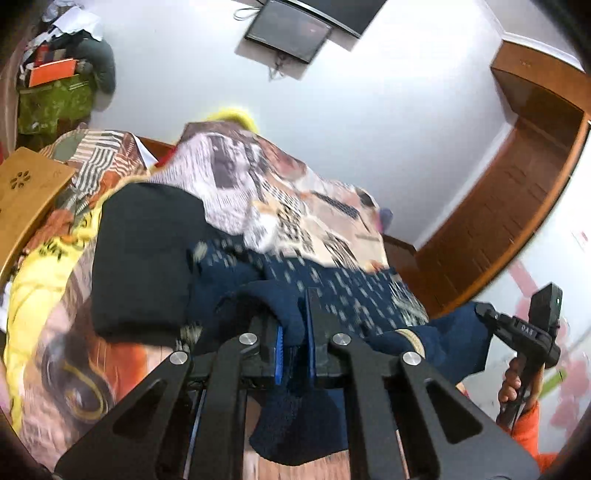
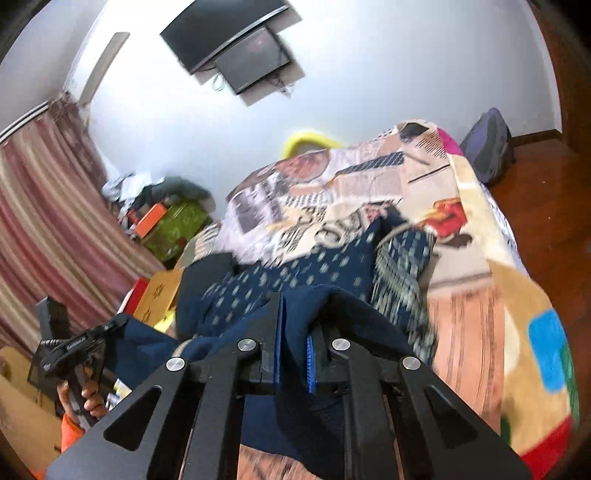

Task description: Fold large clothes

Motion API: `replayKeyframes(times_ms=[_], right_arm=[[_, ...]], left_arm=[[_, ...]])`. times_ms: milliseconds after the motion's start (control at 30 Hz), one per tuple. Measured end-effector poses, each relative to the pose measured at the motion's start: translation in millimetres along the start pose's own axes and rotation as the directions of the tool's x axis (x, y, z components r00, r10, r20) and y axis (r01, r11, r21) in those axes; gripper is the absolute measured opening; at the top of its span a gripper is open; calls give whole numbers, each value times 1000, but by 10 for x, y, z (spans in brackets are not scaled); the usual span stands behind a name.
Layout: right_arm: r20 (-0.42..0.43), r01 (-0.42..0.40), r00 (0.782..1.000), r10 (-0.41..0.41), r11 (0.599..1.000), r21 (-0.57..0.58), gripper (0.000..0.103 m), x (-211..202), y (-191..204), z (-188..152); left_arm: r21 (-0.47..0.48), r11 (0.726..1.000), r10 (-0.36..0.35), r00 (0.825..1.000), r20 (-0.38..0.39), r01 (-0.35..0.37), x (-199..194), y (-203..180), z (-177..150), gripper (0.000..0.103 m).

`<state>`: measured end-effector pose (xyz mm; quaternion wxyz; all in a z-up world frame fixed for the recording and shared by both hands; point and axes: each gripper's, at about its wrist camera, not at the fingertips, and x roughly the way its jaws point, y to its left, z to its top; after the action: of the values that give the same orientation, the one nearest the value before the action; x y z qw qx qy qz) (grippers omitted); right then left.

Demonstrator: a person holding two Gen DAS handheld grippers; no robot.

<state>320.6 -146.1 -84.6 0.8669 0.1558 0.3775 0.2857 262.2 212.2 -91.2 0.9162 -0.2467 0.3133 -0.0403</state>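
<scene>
- The left gripper (image 1: pixel 295 332), black with blue pads, has its jaws closed on a fold of the dark navy garment with pale printed dashes (image 1: pixel 332 291); cloth hangs down below the jaws.
- The right gripper (image 2: pixel 295 332) likewise has its jaws clamped on a navy fold of the same garment (image 2: pixel 295 273).
- The garment stretches from both grippers onto the bed's patchwork-print blanket (image 2: pixel 461 302), its far part lying near the blanket's middle, blurred.
- A folded black cloth (image 1: pixel 147 251) lies on the bed just beside the garment, toward the bed's left edge.
- A hand (image 1: pixel 511 384) with an orange sleeve holds the right gripper's handle.
- Two dark screens (image 1: pixel 291 29) hang on the white wall.
</scene>
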Motion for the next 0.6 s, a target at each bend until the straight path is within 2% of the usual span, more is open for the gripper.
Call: replayKeyframes(times_ms=[100,167,267,367,467,500,567,600], right_arm=[[0,54,999,-54,998,28,9,299,-196,154],[-23,102,995,-101,994,27,9,504,-327,186],[-93,152,984,-149,988,31,9,826,-538,161],[-158,196,969,-191,981,14,9,1070,-705,90],[-171,203,965,-201,979,-3,9,1089,-729,45],[-171,203,964,-201,979,-8,9,1068,-718,53],[-189,210,959,-210,977,-22,12,1026,-675,75],[-200,217,955,-219,976,-28,14,1009,-649,86]], left_arm=[[-34,998,47,999,7,-46,329,169,182,8],[-36,993,109,994,-17,-110,620,295,237,8],[-45,984,166,983,-84,-170,1024,464,174,8],[-21,971,231,959,-162,-237,1358,604,40,8],[20,965,261,949,-178,-262,1434,616,-57,10],[37,963,270,946,-177,-268,1423,596,-70,13],[79,958,286,940,-188,-276,1387,526,-83,24],[94,957,287,939,-192,-273,1348,480,-83,36]])
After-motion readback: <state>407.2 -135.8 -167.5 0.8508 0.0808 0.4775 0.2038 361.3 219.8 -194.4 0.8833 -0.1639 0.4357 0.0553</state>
